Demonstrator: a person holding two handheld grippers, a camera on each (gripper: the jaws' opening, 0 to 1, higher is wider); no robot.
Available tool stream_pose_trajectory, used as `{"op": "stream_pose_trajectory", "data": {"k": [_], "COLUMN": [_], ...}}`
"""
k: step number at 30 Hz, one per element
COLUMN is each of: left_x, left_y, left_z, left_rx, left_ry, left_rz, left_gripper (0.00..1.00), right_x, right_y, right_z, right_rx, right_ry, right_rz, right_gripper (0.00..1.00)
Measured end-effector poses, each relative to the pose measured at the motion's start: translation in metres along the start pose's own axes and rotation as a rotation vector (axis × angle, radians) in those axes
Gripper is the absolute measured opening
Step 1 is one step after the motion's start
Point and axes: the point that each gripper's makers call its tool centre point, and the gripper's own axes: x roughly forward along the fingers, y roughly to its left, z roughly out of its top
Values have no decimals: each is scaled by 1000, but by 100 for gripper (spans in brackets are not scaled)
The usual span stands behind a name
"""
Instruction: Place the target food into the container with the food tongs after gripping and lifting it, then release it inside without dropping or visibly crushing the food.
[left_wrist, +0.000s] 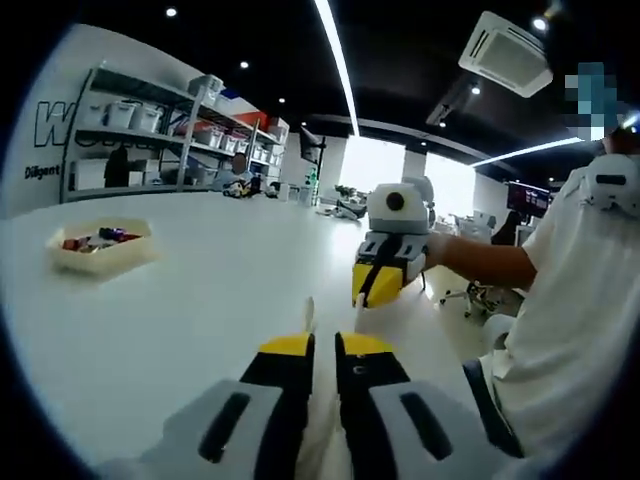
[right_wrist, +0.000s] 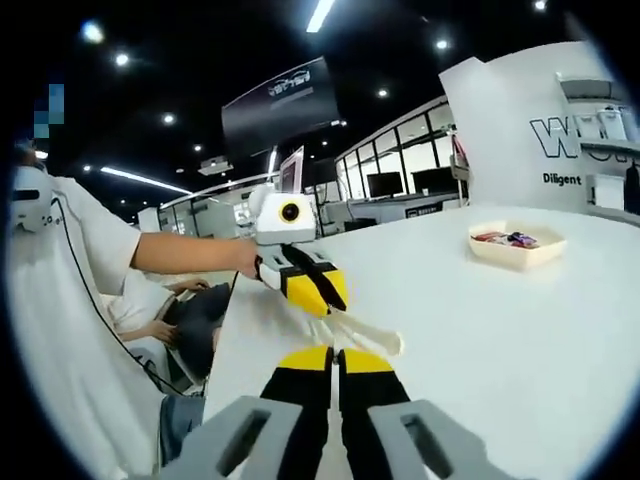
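Observation:
My left gripper (left_wrist: 325, 345) is shut on pale food tongs (left_wrist: 310, 315), whose tip pokes up between its yellow-tipped jaws. In the right gripper view the same left gripper (right_wrist: 315, 290) hangs above the white table with the tongs (right_wrist: 368, 335) slanting down from it towards the tabletop. My right gripper (right_wrist: 335, 358) has its jaws together with nothing between them; from the left gripper view the right gripper (left_wrist: 378, 288) hovers ahead over the table, held by a person's hand. A shallow cream container (left_wrist: 100, 248) (right_wrist: 516, 246) holding red and blue food pieces rests further off on the table.
The white table (left_wrist: 200, 300) (right_wrist: 500, 340) stretches wide between the grippers and the container. A person in a white shirt (left_wrist: 570, 300) stands at the table's edge. Shelves with bins (left_wrist: 170, 130) line the far wall.

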Motion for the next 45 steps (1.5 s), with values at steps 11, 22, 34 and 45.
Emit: {"op": "stream_pose_trajectory", "data": {"k": [11,22,34,45], "left_x": [-30,-39,-30,-32], "left_y": [0,10,23,49], "left_z": [-14,-25,-38,-36], "left_rx": [49,72,177,158], "left_ry": [64,90,147,134], "left_rz": [71,129,178,239], "left_gripper": [16,25,23,22], "right_x": [6,7,8,18], "right_y": [-4,-9,-9,-25], "right_z": [-16,-20,-19,-15], "right_rx": [-66,-104,-100,-183], "right_ry": [108,140,148,183], "right_rz": [-53,-100,-117,-207], "right_gripper": [0,0,0,0]}}
